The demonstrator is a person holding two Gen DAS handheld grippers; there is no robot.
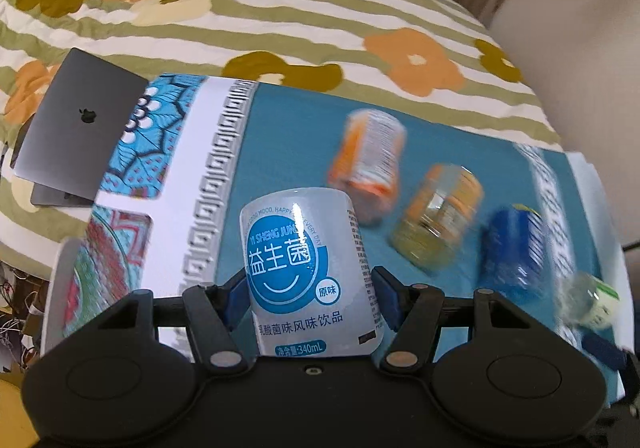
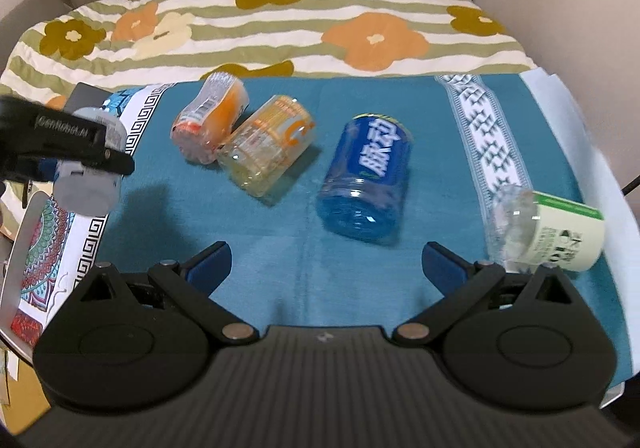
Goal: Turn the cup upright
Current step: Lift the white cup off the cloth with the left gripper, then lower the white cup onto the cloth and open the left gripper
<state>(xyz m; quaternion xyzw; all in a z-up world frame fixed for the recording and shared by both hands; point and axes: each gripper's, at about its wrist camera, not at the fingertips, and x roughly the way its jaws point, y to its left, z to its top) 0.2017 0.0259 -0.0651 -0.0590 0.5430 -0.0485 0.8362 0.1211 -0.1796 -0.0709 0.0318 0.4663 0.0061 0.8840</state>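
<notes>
My left gripper (image 1: 310, 298) is shut on a white and blue cup (image 1: 310, 272) with a smiley label and holds it above the teal cloth (image 1: 280, 151). In the right wrist view that gripper (image 2: 80, 151) and its cup (image 2: 90, 183) hang at the far left. My right gripper (image 2: 326, 268) is open and empty over the cloth. Ahead of it lie on their sides an orange cup (image 2: 210, 119), a yellow cup (image 2: 268, 145), a blue cup (image 2: 366, 175) and a white and green cup (image 2: 548, 232).
The cloth (image 2: 248, 248) covers a table standing against a bed with a flowered, striped quilt (image 2: 280, 31). A grey laptop (image 1: 76, 127) lies on the bed at the left. The cloth's patterned borders run down both sides.
</notes>
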